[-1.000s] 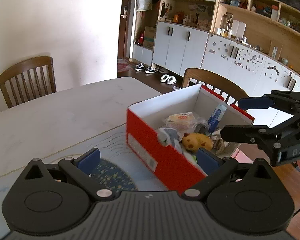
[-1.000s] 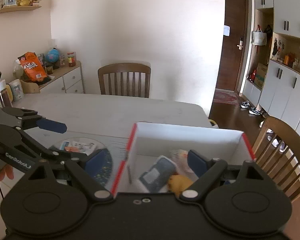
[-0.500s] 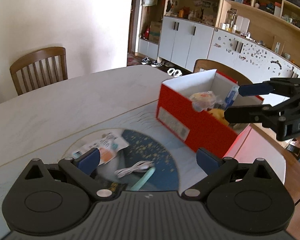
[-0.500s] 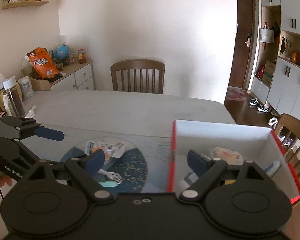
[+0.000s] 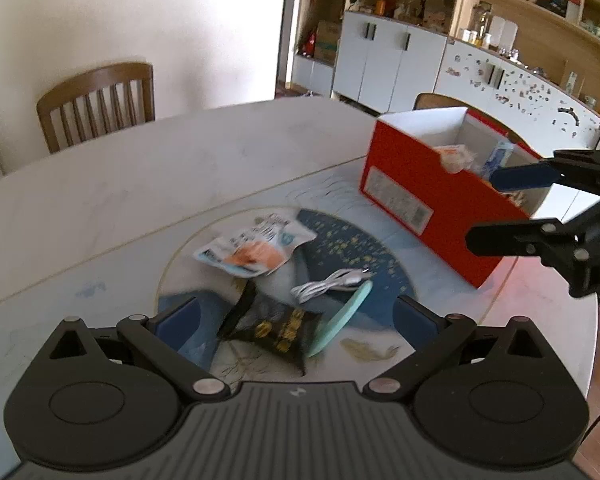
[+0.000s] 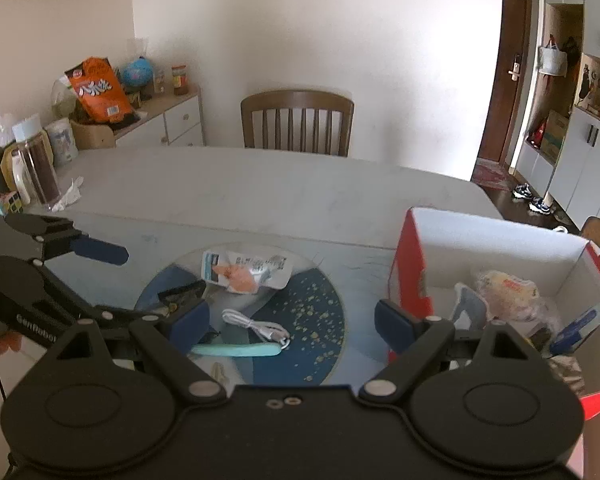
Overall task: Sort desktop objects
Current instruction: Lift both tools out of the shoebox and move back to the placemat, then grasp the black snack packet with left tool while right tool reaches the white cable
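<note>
Jaws, both grippers: we record the left gripper (image 5: 296, 316) and the right gripper (image 6: 292, 320) spread wide, nothing between the blue pads of either.

Items on the round blue-and-white printed mat (image 5: 360, 240), laid on the pale table (image 5: 140, 184):
- white-and-orange flat plastic packet (image 5: 256, 250), far side of the mat;
- coiled white cable (image 5: 328, 284), near the mat's middle, just beside the next item;
- long mint-green flat object (image 5: 340, 320), which we cannot identify through the blur;
- black crinkled snack packet with yellow print (image 5: 276, 326), lying between our left gripper's fingers, untouched.

Container: red cardboard box with white interior (image 6: 412, 264), to the right of the mat, open-topped. Contents seen: a clear wrapped bun-like packet (image 6: 508, 286) and a blue-and-white tube (image 6: 580, 324).
</note>
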The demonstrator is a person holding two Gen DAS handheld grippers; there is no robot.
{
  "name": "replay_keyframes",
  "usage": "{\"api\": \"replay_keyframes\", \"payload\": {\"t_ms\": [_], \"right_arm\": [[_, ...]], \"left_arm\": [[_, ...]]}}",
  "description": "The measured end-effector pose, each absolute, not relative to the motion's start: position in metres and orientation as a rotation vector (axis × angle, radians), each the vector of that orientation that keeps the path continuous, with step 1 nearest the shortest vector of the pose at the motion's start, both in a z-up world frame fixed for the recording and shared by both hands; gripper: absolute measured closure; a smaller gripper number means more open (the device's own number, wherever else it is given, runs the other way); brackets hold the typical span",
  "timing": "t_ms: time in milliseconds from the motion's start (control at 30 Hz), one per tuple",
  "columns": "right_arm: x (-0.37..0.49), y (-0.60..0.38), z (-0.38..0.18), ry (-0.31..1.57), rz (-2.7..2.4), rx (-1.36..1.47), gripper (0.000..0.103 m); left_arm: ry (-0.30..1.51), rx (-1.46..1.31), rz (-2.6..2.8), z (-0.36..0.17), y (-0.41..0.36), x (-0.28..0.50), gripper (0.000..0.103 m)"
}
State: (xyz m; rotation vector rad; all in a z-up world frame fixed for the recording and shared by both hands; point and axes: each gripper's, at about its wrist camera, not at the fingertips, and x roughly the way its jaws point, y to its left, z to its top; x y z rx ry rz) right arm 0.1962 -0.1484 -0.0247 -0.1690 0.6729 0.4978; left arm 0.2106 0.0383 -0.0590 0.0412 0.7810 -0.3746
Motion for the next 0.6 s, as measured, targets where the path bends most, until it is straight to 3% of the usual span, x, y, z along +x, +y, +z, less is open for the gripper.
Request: {"api": "replay_keyframes", "payload": {"t_ms": [600], "right_arm": [[0.217,-0.129,-0.073,0.772,0.478,-0.205,0.014]], "left_arm": [[0.782,0.165,-0.407,-0.100,0.038,0.236,0.000]]}}
